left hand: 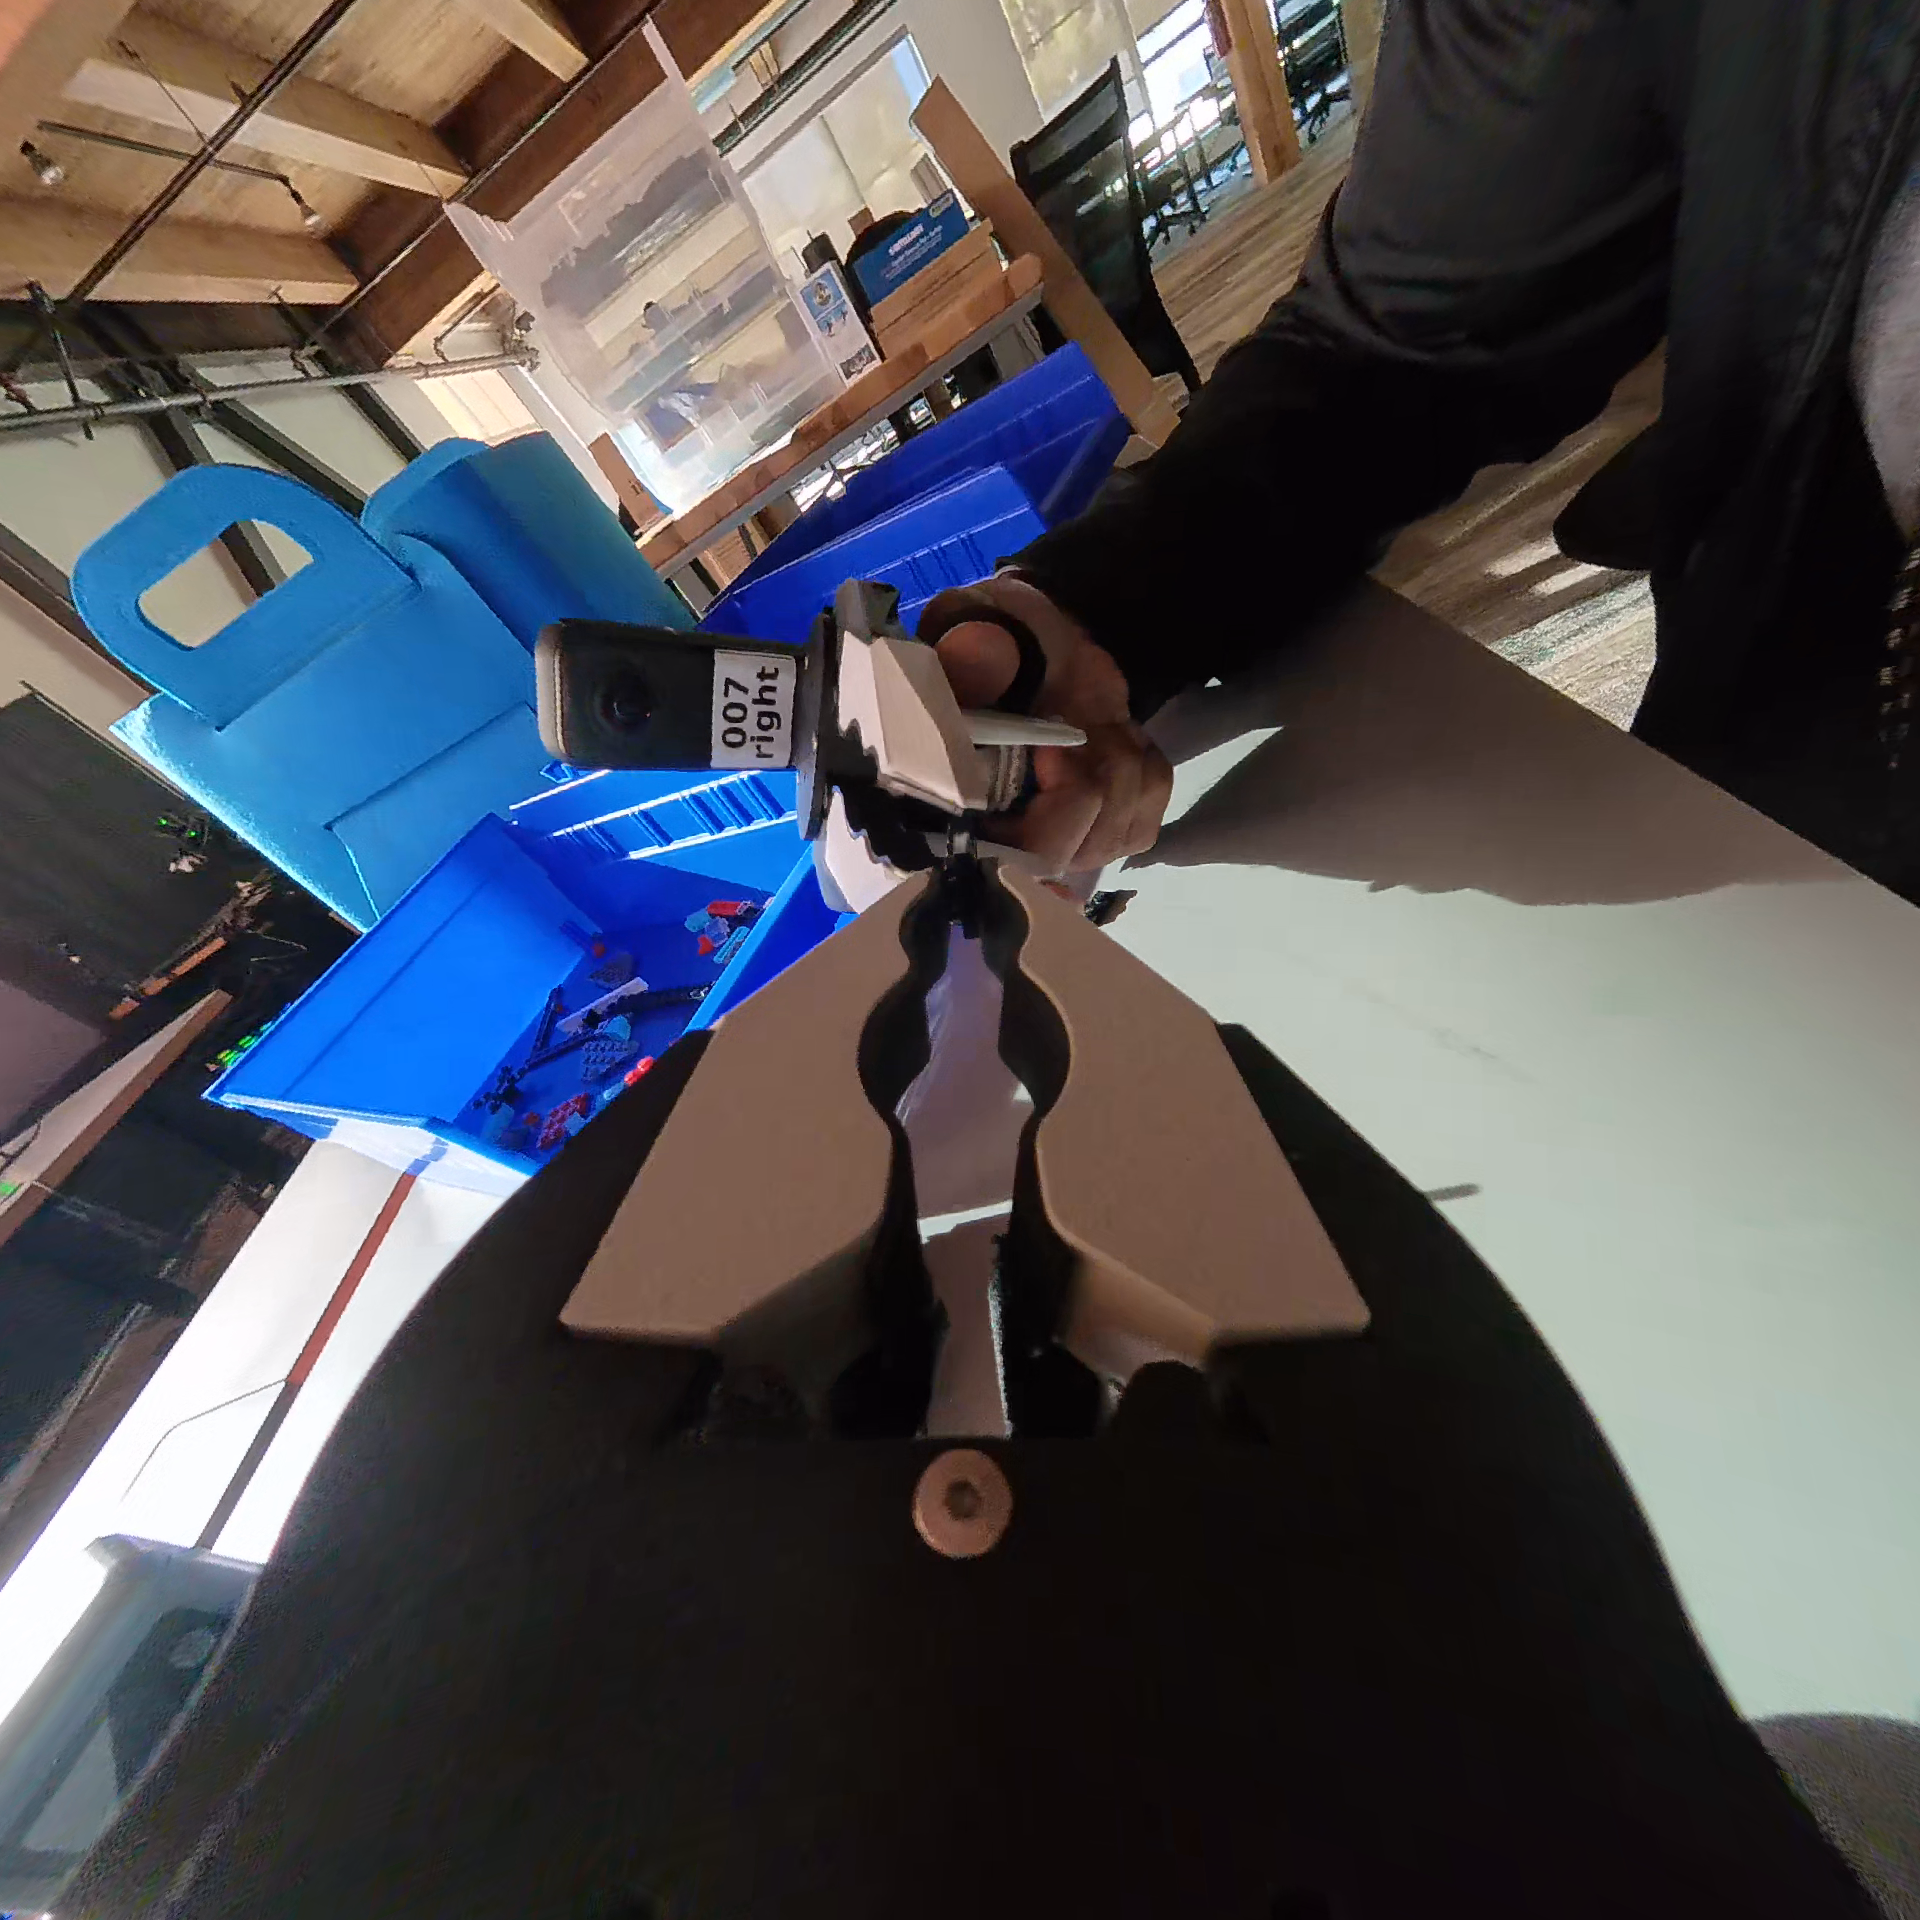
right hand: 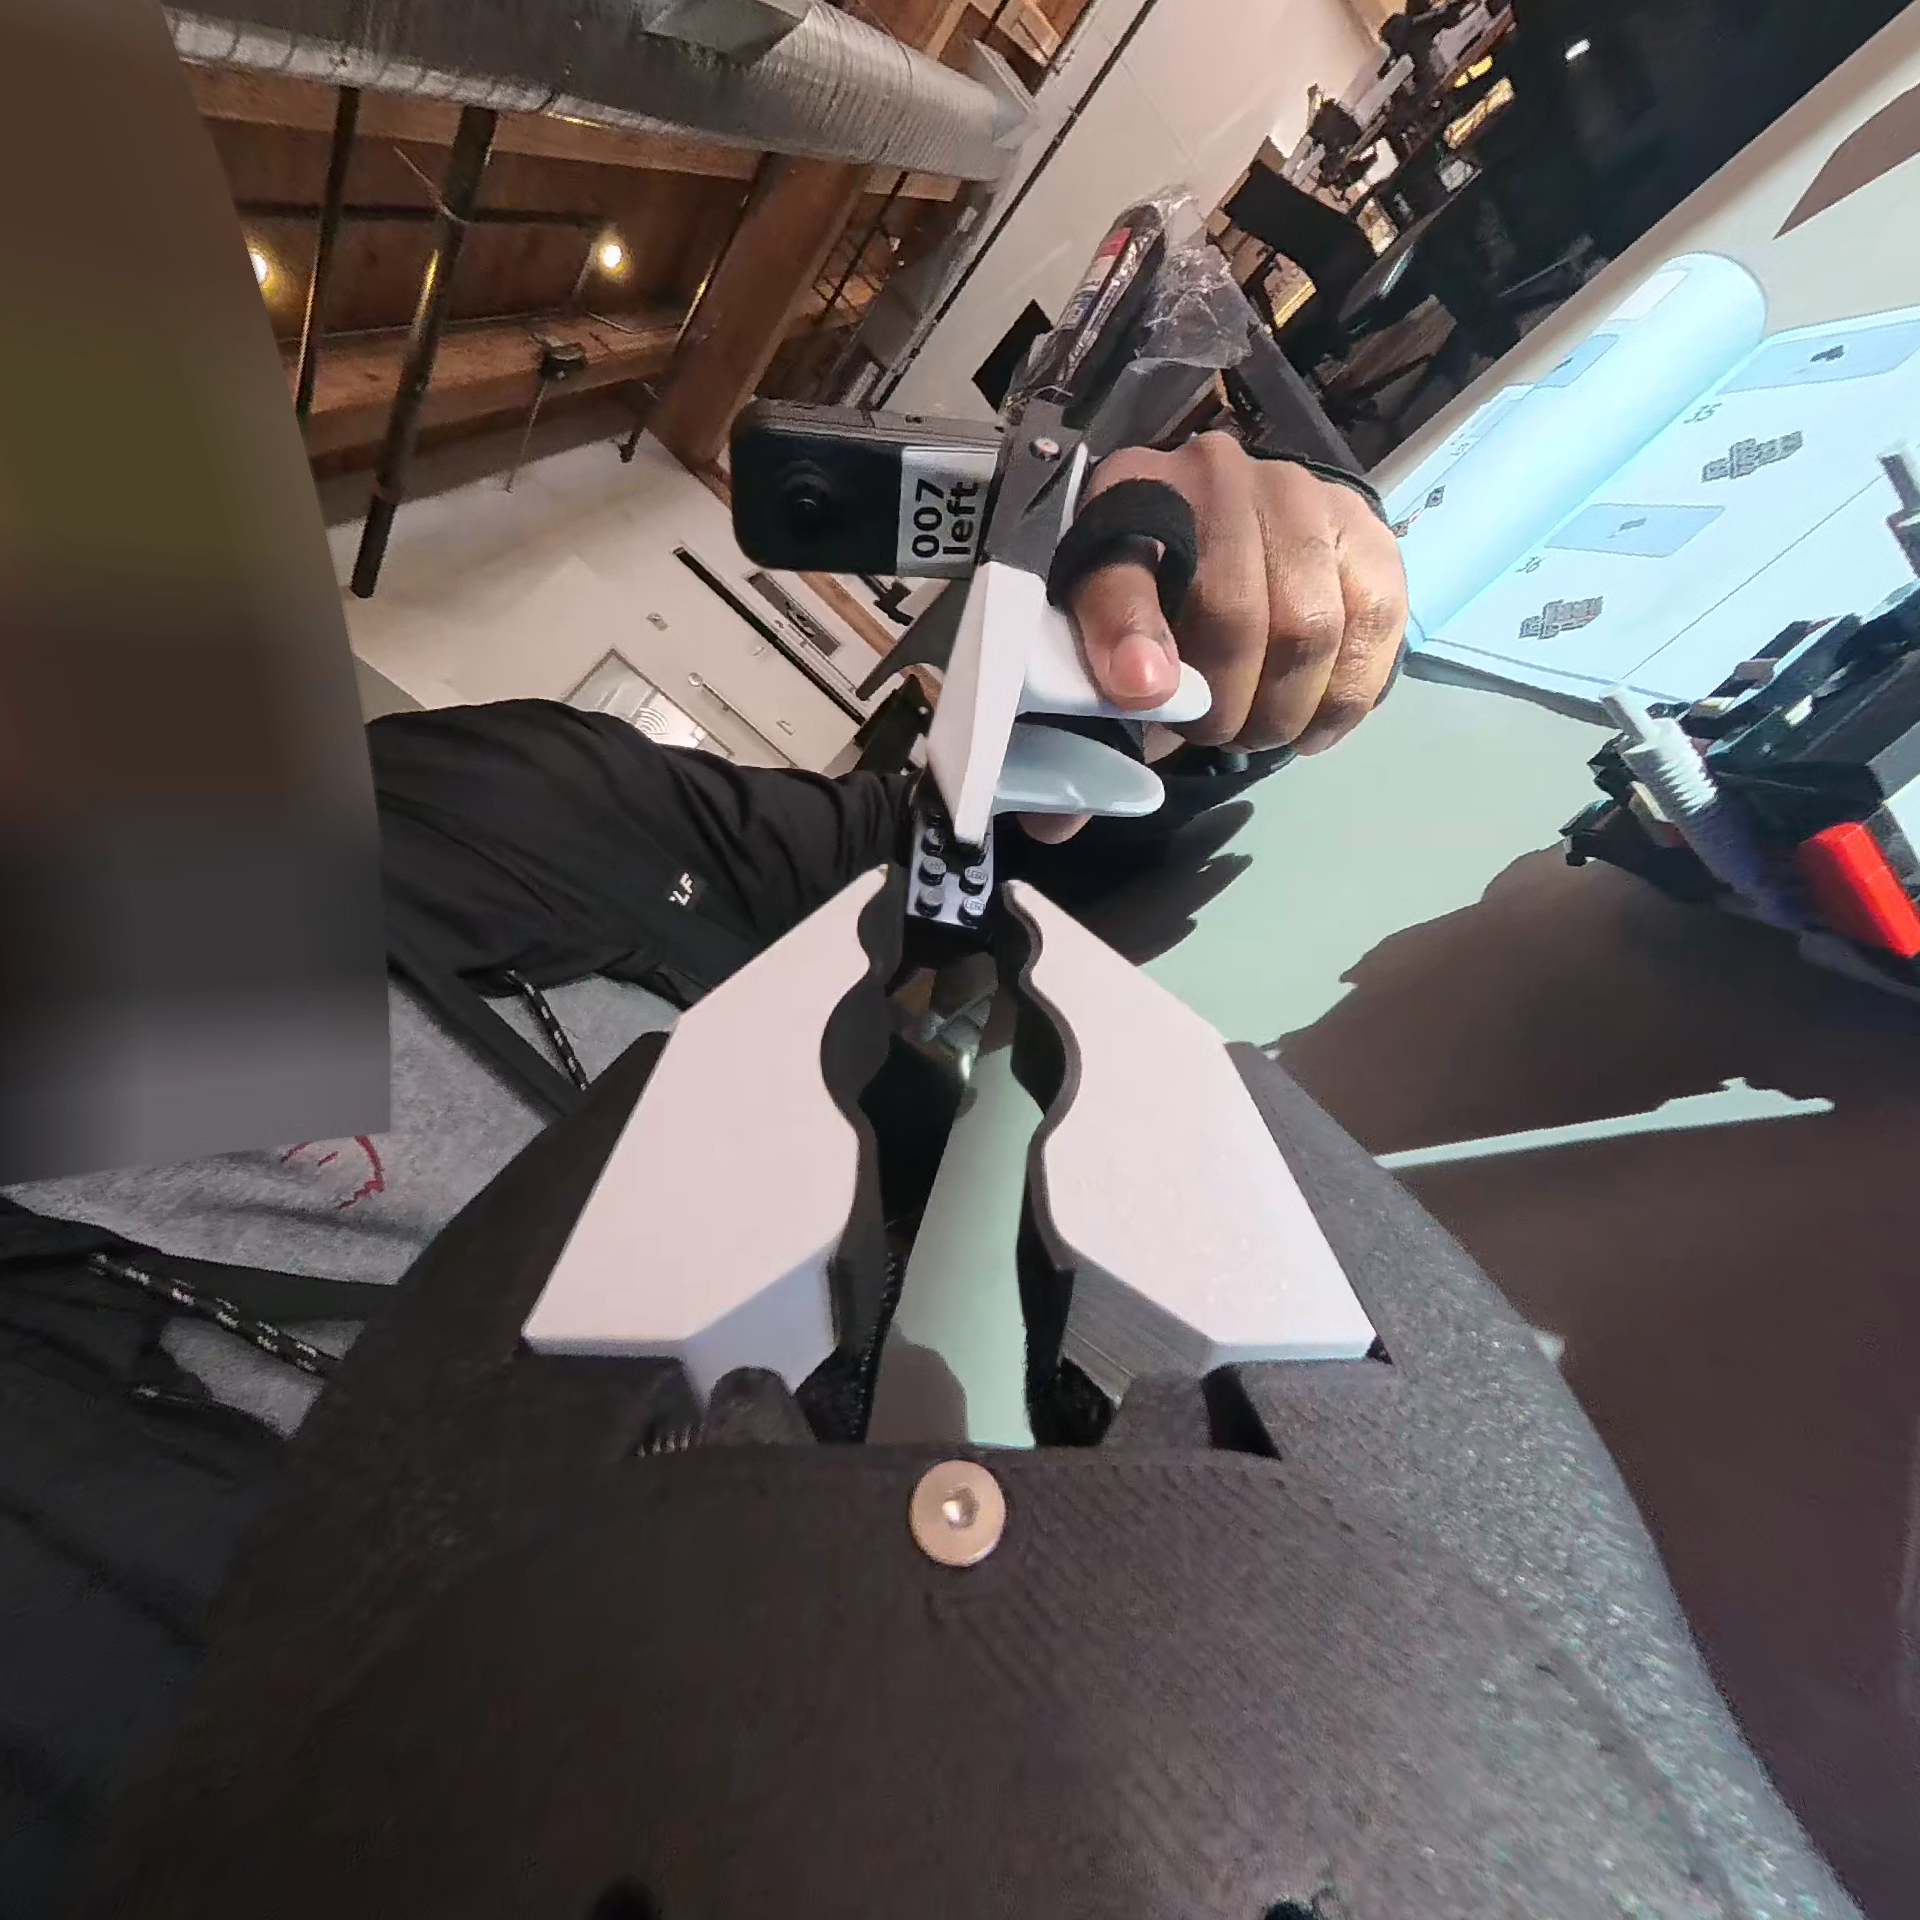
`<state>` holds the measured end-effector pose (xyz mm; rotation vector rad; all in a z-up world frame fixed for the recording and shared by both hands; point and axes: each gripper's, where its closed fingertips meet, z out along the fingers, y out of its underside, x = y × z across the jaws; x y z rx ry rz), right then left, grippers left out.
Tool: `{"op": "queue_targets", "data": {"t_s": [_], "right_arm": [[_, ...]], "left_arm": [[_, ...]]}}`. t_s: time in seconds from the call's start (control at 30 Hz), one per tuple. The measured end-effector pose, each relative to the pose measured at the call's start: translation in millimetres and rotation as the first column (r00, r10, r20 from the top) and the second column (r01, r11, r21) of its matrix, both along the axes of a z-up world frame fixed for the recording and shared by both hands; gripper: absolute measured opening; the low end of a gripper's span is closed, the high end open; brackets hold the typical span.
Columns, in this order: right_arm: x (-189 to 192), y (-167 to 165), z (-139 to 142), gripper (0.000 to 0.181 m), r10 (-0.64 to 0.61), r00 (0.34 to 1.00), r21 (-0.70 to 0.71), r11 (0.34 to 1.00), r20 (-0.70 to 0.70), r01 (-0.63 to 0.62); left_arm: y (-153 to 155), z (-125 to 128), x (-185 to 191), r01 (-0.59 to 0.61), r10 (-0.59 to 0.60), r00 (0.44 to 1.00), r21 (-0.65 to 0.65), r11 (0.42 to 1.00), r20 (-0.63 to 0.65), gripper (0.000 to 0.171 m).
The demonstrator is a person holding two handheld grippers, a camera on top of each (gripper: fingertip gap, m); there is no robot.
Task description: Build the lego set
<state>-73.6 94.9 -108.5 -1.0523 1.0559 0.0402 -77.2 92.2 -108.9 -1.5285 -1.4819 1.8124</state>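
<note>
Nearest in the left wrist view, the left gripper [left hand: 961,914] has its jaws narrowed on a small dark piece, meeting the right gripper [left hand: 914,831]; a blue bin [left hand: 416,997] of loose bricks sits on the white counter [left hand: 1507,1091]. Only the right wrist view shows the studded black brick [right hand: 951,888] pinched between both grippers' jaws, plus a booklet [right hand: 1621,488] and a partly built model [right hand: 1787,810].

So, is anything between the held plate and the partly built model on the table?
Nothing visible. The small black plate is pinched between the right gripper and left gripper above bare white table; the model sits off to the side.
</note>
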Motion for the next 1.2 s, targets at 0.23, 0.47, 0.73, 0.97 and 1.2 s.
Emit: {"op": "queue_targets", "data": {"t_s": [0.23,0.47,0.73,0.97,1.2], "right_arm": [[4,-9,0,0.017,-0.07,0.997,-0.09,0.993,0.039,0.073],[8,-32,3,0.017,-0.211,0.962,-0.28,0.926,0.175,0.254],[6,-48,-3,0.017,-0.222,0.891,-0.616,0.656,0.396,0.437],[9,-36,-20,0.018,-0.105,0.883,-0.778,0.435,0.457,0.454],[10,-36,-25,0.018,-0.086,0.883,-0.805,0.377,0.461,0.458]], "left_arm": [[-9,-1,4,-0.032,0.035,0.998,0.073,0.997,-0.045,0.006],[-32,-6,15,-0.04,0.152,0.966,0.458,0.888,-0.211,0.048],[-42,7,27,0.437,0.451,0.707,0.838,0.327,-0.544,0.048],[-40,-10,15,0.51,0.545,0.66,0.841,0.182,-0.517,0.035],[-35,-19,4,0.531,0.543,0.666,0.836,0.135,-0.511,0.024]]}}
